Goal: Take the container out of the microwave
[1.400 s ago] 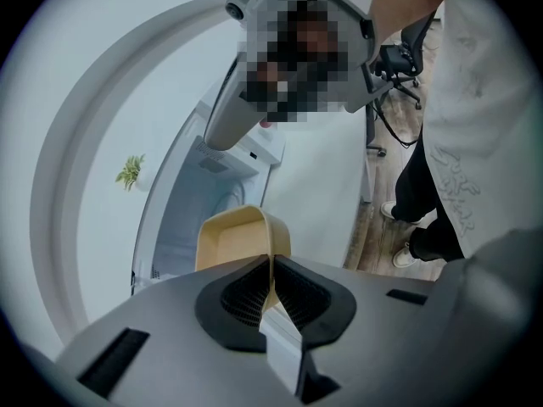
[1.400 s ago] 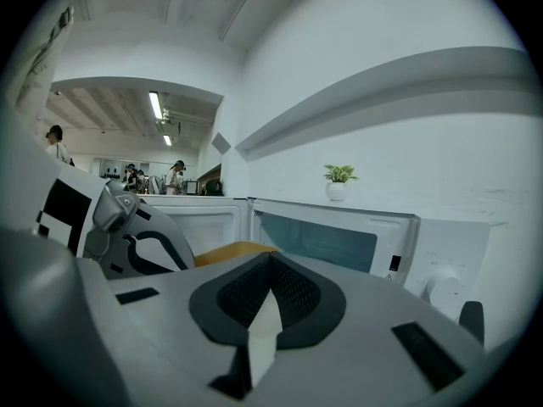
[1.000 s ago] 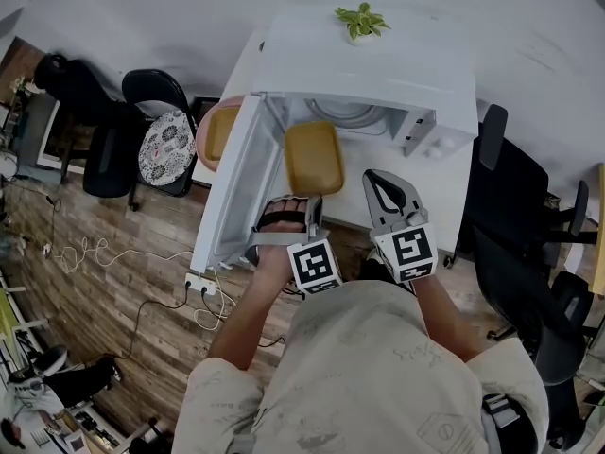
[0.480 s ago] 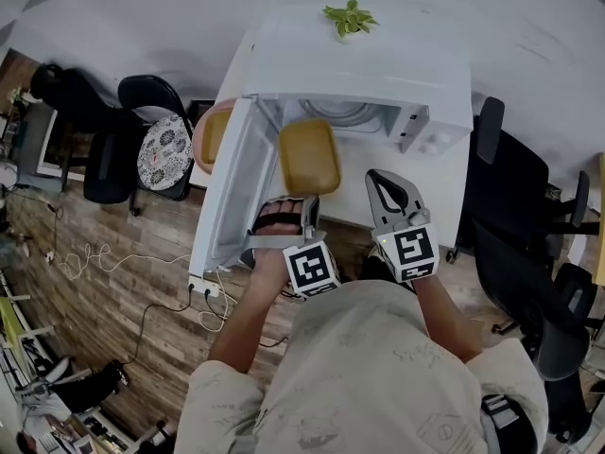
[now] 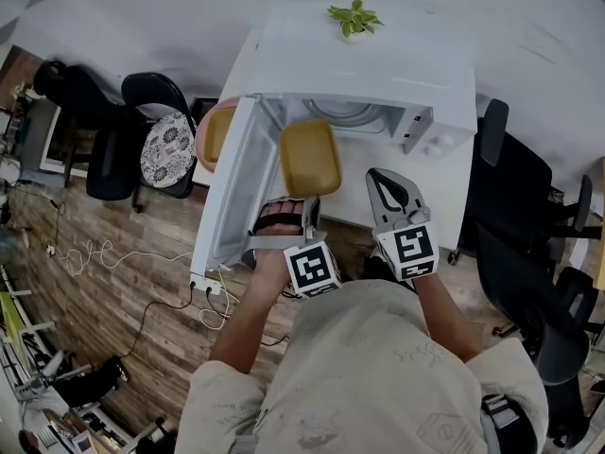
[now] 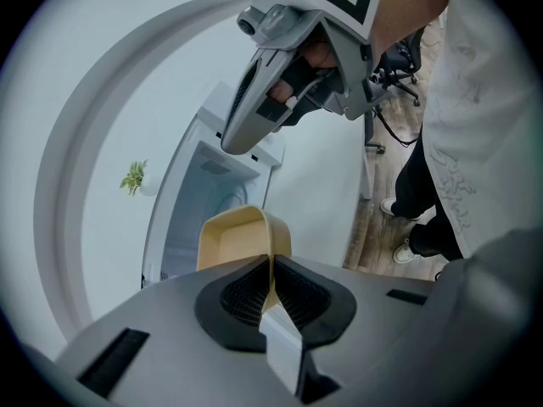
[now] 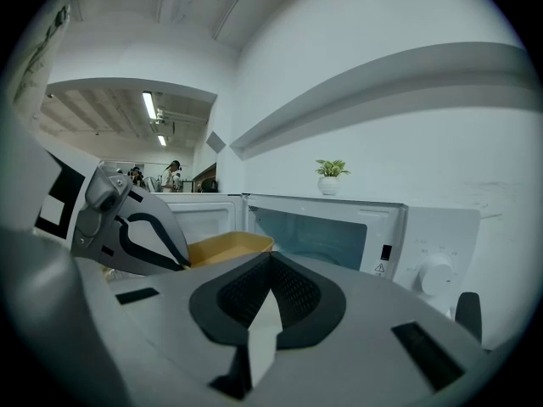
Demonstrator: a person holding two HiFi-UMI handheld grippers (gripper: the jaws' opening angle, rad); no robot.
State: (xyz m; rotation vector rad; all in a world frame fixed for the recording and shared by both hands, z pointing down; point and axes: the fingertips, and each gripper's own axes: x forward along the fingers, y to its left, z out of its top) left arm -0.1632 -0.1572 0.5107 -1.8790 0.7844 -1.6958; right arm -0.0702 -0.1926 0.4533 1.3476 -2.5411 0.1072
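Observation:
A yellow container [image 5: 310, 157] hangs just outside the mouth of the white microwave [image 5: 369, 64], whose door [image 5: 234, 183] stands swung out to the left. My left gripper [image 5: 305, 203] is shut on the container's near rim; in the left gripper view the thin yellow rim of the container [image 6: 242, 234] sits pinched at the left gripper [image 6: 271, 263] tips. My right gripper [image 5: 380, 180] floats to the right of the container, apart from it and shut with nothing in it. In the right gripper view, the right gripper [image 7: 270, 258] points toward the microwave [image 7: 327, 231], with the container [image 7: 227, 245] to its left.
A small potted plant [image 5: 355, 19] stands on top of the microwave, whose dial [image 7: 435, 274] is at the right. The microwave rests on a white table [image 5: 456, 189]. Black office chairs [image 5: 515, 206] stand at right, more chairs [image 5: 156, 145] at left. A power strip with cables [image 5: 203, 287] lies on the wooden floor.

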